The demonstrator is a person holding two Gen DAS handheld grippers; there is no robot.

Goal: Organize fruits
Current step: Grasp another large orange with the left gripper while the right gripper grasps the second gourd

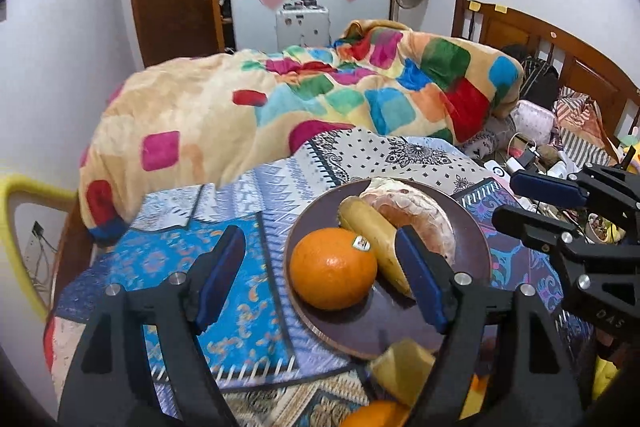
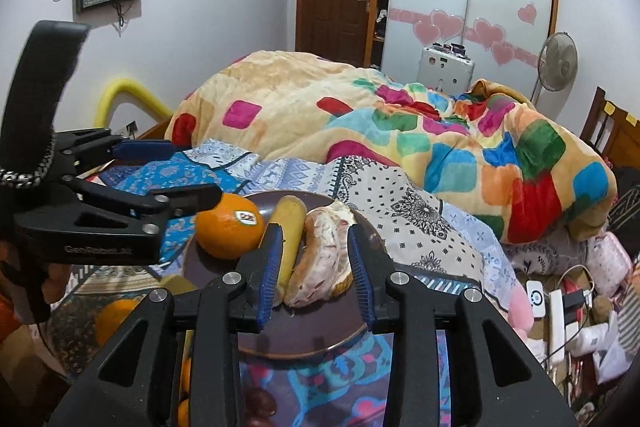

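A dark brown plate (image 1: 472, 251) lies on the patterned bed cloth and holds an orange (image 1: 333, 269) with a sticker, a banana (image 1: 374, 237) and a peeled pomelo piece (image 1: 416, 215). My left gripper (image 1: 320, 273) is open, its fingers on either side of the orange, just above the plate. My right gripper (image 2: 316, 267) is open around the peeled pomelo (image 2: 324, 263), not closed on it. In the right wrist view the orange (image 2: 228, 227) and banana (image 2: 290, 227) lie left of it on the plate (image 2: 304, 331), with the left gripper (image 2: 160, 179) beside the orange.
More fruit lies below the plate's near edge: another orange (image 1: 372, 415) and a yellow piece (image 1: 404, 367). A thick colourful blanket (image 1: 280, 107) is heaped behind the plate. Chargers, cables and clutter (image 2: 560, 307) lie at the right by the wooden headboard (image 1: 560, 55).
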